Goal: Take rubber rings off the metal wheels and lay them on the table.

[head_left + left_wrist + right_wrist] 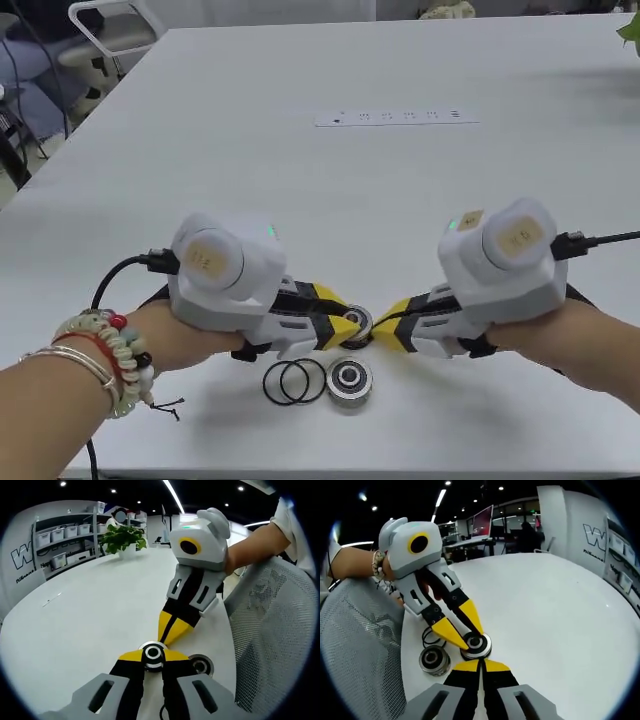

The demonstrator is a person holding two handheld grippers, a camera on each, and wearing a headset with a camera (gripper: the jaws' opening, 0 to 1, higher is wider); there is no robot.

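My left gripper [343, 322] is shut on a small metal wheel [357, 321], holding it just above the table; in the left gripper view its yellow tips [131, 655] flank the wheel [152, 653]. My right gripper [380, 324] comes from the opposite side. Its jaws are pressed together [480, 665], tips at the rim of the held wheel [476, 644]. I cannot tell whether a ring is pinched between them. A second wheel [348, 379] lies flat on the table in front. Two thin black rubber rings [294, 381] lie overlapping to its left.
The white table [330, 200] stretches far ahead, with a flush socket strip [396, 118] mid-table. Its near edge runs just below the second wheel. A mesh chair back [270, 630] stands close behind the hands. Shelves and a potted plant [121, 538] are far off.
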